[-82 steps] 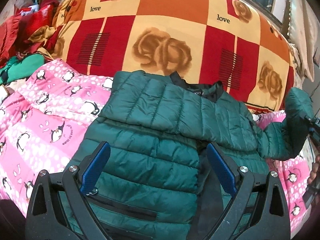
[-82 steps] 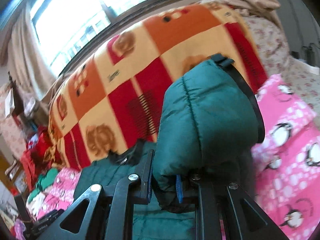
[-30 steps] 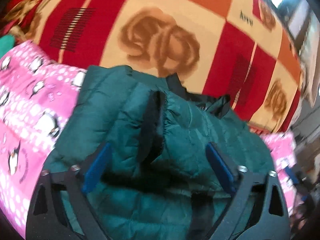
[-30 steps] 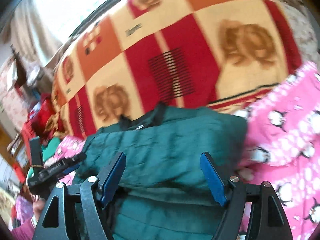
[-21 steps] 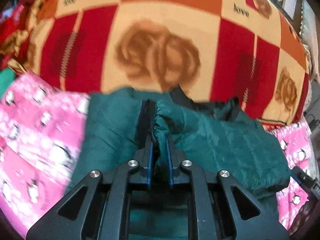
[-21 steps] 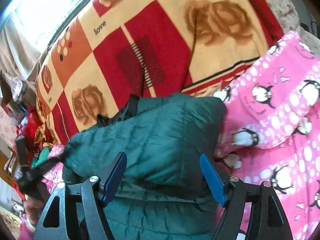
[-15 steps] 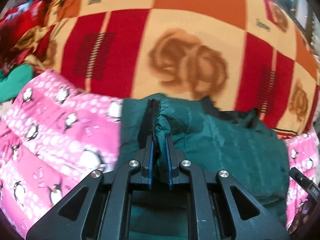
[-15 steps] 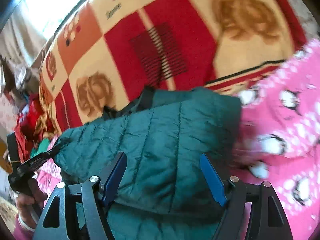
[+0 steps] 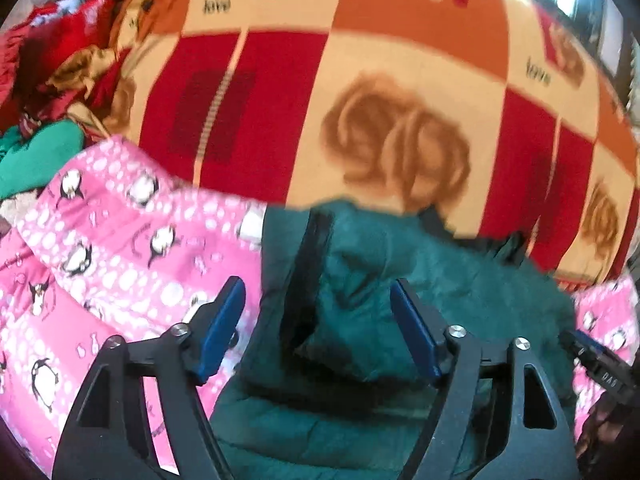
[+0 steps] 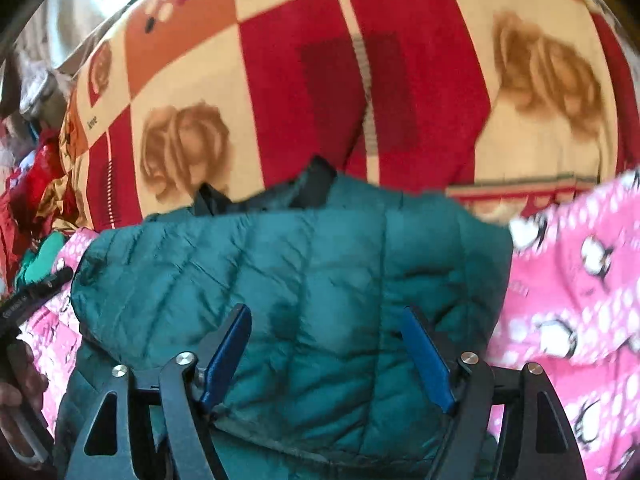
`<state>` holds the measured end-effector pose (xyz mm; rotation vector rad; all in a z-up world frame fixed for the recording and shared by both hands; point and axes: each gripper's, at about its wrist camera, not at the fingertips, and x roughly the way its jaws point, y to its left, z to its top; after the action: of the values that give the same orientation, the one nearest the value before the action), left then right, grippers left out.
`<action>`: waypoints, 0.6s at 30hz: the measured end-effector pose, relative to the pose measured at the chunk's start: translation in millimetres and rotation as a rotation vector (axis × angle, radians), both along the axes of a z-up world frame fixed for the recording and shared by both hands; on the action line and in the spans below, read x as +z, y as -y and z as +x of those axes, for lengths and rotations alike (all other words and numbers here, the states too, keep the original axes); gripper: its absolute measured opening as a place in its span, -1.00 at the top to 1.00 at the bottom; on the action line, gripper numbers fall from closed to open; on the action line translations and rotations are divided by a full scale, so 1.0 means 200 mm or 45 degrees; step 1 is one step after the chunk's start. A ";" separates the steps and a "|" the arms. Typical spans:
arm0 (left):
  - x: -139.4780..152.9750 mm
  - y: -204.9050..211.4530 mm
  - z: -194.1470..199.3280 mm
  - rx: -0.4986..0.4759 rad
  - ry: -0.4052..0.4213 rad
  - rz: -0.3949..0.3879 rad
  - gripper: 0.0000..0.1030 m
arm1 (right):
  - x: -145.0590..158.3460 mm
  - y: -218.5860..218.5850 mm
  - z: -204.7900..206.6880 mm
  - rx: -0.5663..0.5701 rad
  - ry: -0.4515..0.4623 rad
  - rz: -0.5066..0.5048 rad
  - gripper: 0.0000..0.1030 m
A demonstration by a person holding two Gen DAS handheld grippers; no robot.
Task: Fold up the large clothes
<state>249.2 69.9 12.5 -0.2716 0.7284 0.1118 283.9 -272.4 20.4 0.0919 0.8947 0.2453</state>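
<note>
A dark green quilted jacket (image 9: 400, 312) lies on a pink penguin-print blanket (image 9: 120, 248), with both sleeves folded across its chest. My left gripper (image 9: 318, 320) is open, its blue pads either side of the sleeve cuff (image 9: 308, 264) with its black edge, which lies loose on the jacket. In the right wrist view the jacket (image 10: 304, 272) fills the middle, its black collar (image 10: 312, 184) at the far side. My right gripper (image 10: 328, 352) is open and empty just above the folded sleeve.
A red, orange and cream rose-print blanket (image 9: 360, 100) rises behind the jacket. A heap of red and green clothes (image 9: 40, 100) lies at the far left. The other gripper's tip shows at the right edge (image 9: 596, 360) and at the left edge (image 10: 32, 300).
My left gripper, shut on the sleeve cuff half a second ago, has opened and let it drop on the jacket. My right gripper stays open over the folded right sleeve.
</note>
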 end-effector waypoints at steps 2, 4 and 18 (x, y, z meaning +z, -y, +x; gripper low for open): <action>0.02 0.02 0.02 -0.008 0.008 -0.007 -0.48 | 0.00 -0.05 0.04 0.007 -0.001 -0.016 -0.46; 0.01 0.06 0.06 -0.023 -0.005 -0.005 -0.48 | -0.02 -0.10 0.08 0.008 -0.015 -0.024 -0.46; -0.32 0.20 0.23 -0.034 -0.174 0.173 -0.61 | -0.29 -0.19 0.25 -0.037 -0.110 -0.104 -0.58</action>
<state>296.0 30.6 -52.1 -0.1247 0.8563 0.1549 334.5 -234.4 -37.7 0.0400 0.9876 0.1786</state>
